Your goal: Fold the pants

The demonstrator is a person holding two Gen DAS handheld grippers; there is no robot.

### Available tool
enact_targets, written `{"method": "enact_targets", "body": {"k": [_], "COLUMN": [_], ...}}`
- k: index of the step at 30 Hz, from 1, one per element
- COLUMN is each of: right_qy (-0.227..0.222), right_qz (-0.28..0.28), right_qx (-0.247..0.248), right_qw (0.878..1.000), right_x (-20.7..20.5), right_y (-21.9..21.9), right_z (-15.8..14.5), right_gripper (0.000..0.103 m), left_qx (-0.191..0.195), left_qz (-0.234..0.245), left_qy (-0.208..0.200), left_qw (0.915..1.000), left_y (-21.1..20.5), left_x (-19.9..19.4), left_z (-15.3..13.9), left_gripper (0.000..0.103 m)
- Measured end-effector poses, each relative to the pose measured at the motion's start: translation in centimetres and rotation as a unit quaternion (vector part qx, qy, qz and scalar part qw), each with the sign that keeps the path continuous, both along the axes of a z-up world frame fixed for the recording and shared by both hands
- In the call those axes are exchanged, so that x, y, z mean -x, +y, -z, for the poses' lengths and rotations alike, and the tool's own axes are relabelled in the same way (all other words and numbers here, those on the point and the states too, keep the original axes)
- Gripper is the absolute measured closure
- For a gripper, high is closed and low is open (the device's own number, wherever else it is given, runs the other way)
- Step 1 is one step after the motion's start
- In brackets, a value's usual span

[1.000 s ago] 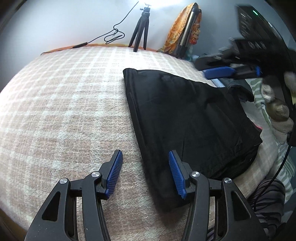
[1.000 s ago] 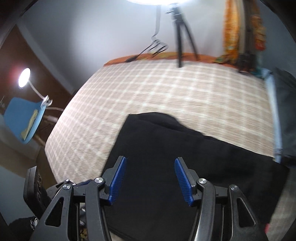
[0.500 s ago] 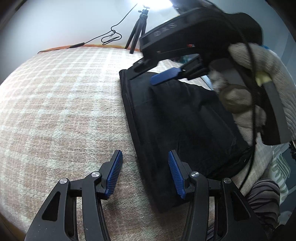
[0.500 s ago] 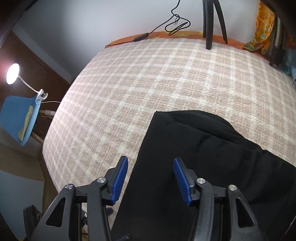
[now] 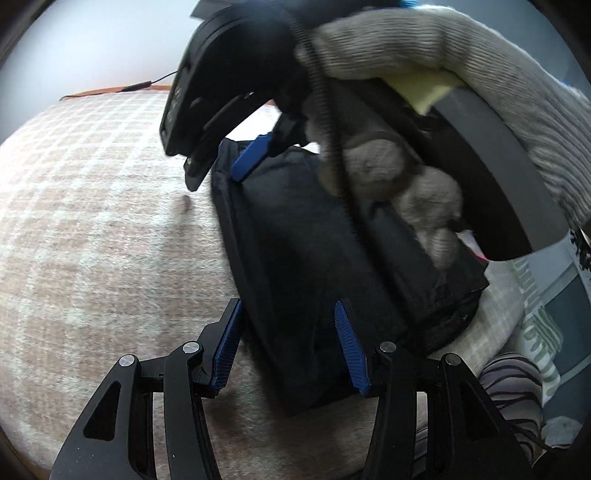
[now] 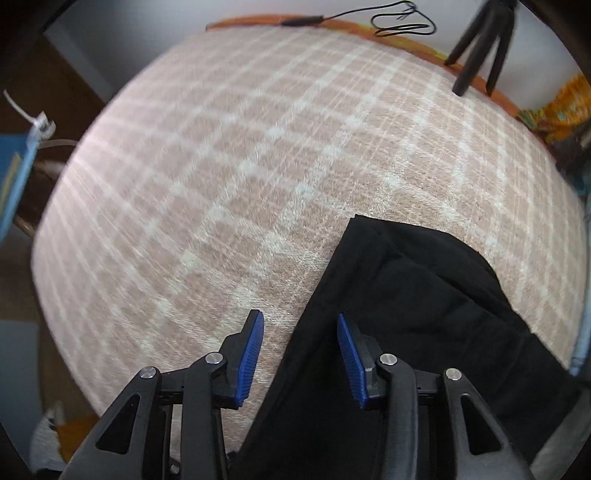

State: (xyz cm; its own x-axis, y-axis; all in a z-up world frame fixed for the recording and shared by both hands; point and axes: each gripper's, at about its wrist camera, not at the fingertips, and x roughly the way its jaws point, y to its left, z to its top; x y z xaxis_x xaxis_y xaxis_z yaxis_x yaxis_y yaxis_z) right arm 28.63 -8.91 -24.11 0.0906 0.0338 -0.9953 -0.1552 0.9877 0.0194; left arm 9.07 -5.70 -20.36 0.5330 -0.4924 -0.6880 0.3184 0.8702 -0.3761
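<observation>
Black fabric fills the middle of both views: the pants [image 5: 314,258] lie folded into a thick rectangle on the bed, resting on a pink-and-white checked blanket [image 5: 92,221]. My left hand-held gripper [image 5: 288,347] hangs low over the near end of the pants, released, its blue pads spread wide, with the long left edge of the pants running up between them. I cannot tell whether the pads touch the cloth.

My right hand-held gripper [image 6: 301,356] is released too, its pads apart and straddling the left edge of the pants [image 6: 406,314] near the far corner, one pad over the blanket [image 6: 221,166] and the other over the black fabric. From the left wrist camera I see that same gripper [image 5: 236,155] reaching in from above over the far corner of the pants, held in my gloved right hand [image 5: 461,74].

At the far edge of the bed stand the black legs of a tripod [image 6: 480,48], with a thin black cable [image 6: 399,22] looped near them.
</observation>
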Motion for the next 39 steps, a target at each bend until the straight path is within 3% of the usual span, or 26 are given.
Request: {"method": "enact_targets", "body": {"k": [5,7,9,12,18,25,27,30,32,35,38,39], "right_qy": [0.015,0.012,0.003,-0.01,-0.041,-0.072,-0.079,-0.084,-0.086,-0.091,-0.086,-0.085], "right_qz": [-0.007,-0.012,-0.017,-0.014,0.005,0.033,0.04,0.042,0.04,0.035,0.029,0.024], "right_qx": [0.033,0.045,0.053,0.033,-0.024,-0.071,-0.081,-0.084,-0.083,-0.078,-0.079,-0.078], "right_qw": [0.999,0.999,0.998,0.999,0.999,0.994,0.993,0.992,0.992,0.992,0.993,0.993], "right_x": [-0.5,-0.6,-0.7,-0.5,0.6,1.3,1.6,1.8,2.0,2.2,2.7,2.9], "right_y": [1.1,1.6,2.0,1.6,-0.7,-3.0,-3.5,-3.9,-4.0,-3.8,-3.8,-3.6], "right_z": [0.7,0.9,0.9,0.8,-0.7,-4.0,-4.9,-5.7,-6.1,-6.5,-6.9,-7.0], "right_gripper": [0.066,0.071,0.084,0.097,0.103,0.103,0.103,0.103,0.102,0.094,0.069,0.068], "left_qx": [0.036,0.033,0.028,0.027,0.043,0.067,0.069,0.049,0.04,0.03,0.025,0.025], "left_qz": [-0.002,0.001,0.002,-0.003,-0.031,-0.019,-0.009,0.001,0.008,0.016,0.02,0.02], "left_qy": [0.001,-0.002,-0.004,-0.002,0.013,0.021,0.011,-0.012,-0.026,-0.041,-0.048,-0.049], "left_qw": [0.9994,0.9995,0.9996,0.9996,0.9985,0.9974,0.9975,0.9987,0.9988,0.9986,0.9983,0.9983], "left_y": [0.3,0.3,0.4,0.9,2.4,1.4,0.9,-0.2,-0.8,-1.5,-2.1,-2.3], "left_x": [0.2,0.3,0.2,0.1,-0.8,-1.3,-1.2,-0.9,-0.7,-0.5,-0.5,-0.6], "left_z": [-0.2,-0.3,-0.6,-0.8,-0.3,-0.4,-0.9,-1.6,-2.2,-3.0,-3.3,-3.4], "left_gripper": [0.055,0.055,0.055,0.055,0.053,0.056,0.073,0.086,0.088,0.09,0.091,0.091]}}
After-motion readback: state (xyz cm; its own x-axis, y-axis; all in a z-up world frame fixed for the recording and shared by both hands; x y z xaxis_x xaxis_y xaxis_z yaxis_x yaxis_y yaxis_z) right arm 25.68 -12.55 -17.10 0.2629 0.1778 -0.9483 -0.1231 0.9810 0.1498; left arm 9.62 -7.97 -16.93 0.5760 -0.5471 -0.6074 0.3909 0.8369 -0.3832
